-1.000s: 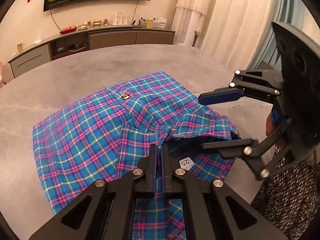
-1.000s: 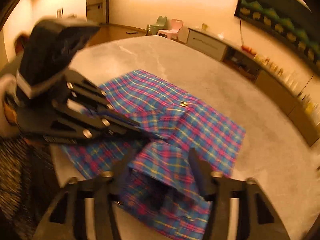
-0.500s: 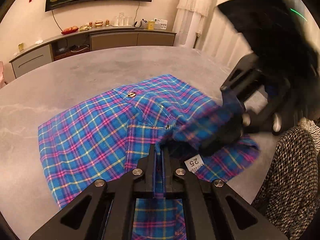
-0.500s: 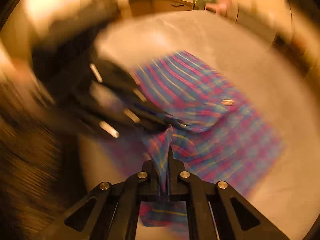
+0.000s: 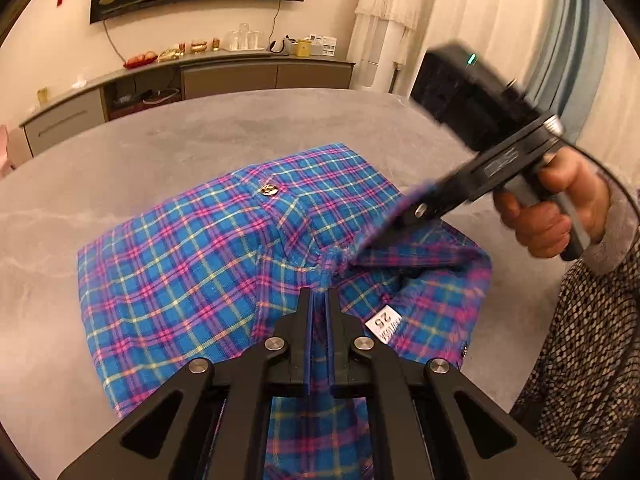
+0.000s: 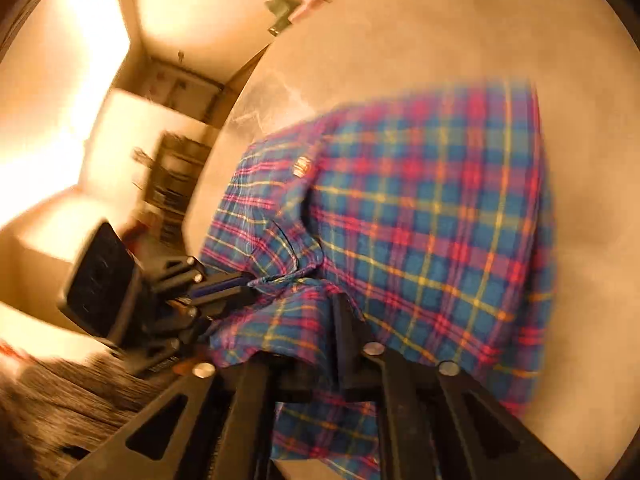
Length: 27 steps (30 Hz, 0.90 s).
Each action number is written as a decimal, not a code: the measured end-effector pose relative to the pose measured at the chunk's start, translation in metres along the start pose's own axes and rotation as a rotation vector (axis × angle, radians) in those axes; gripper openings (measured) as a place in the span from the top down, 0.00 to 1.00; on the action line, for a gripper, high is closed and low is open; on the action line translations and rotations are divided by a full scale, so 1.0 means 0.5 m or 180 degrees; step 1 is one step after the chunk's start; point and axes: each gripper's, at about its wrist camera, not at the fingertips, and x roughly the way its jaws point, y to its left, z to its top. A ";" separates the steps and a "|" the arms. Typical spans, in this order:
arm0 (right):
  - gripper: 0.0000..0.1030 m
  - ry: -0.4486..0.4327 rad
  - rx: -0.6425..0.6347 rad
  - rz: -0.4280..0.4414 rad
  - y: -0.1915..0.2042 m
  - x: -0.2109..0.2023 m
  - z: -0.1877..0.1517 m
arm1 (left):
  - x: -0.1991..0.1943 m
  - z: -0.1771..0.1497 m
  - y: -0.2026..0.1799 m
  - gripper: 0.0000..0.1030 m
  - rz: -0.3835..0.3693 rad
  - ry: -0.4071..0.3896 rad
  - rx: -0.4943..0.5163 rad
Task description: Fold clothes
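A blue, pink and yellow plaid garment [image 5: 192, 272] with a gold button [image 5: 269, 189] lies on the grey round table [image 5: 160, 152]. My left gripper [image 5: 318, 300] is shut on a pinch of its near edge, beside a white tag [image 5: 382, 322]. My right gripper [image 5: 360, 246] comes in from the right, shut on the cloth edge just beyond, lifting a flap. In the blurred right wrist view the garment [image 6: 420, 220] hangs from my right gripper [image 6: 320, 312], with the left gripper [image 6: 244, 288] at its left.
The table's near right edge [image 5: 500, 380] runs close to the person's patterned sleeve [image 5: 592, 360]. A sideboard [image 5: 192, 80] with small items stands against the far wall. Curtains [image 5: 460, 20] hang at the right.
My right gripper went from open beside the garment to shut on its near edge, then swung and tilted, lifting the flap. My left gripper stayed shut on the cloth.
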 end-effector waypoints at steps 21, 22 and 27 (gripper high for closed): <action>0.89 -0.0197 -0.0469 -0.0470 0.056 0.071 0.020 | 0.001 0.009 -0.020 0.99 0.0203 -0.0153 0.0094; 0.89 -0.0210 -0.0241 -0.0315 0.034 0.069 0.024 | -0.003 0.010 -0.018 0.99 0.0204 -0.0188 0.0077; 0.95 -0.0193 0.0232 -0.0303 -0.016 0.099 0.026 | -0.044 0.018 -0.025 1.00 0.0252 -0.0562 0.0096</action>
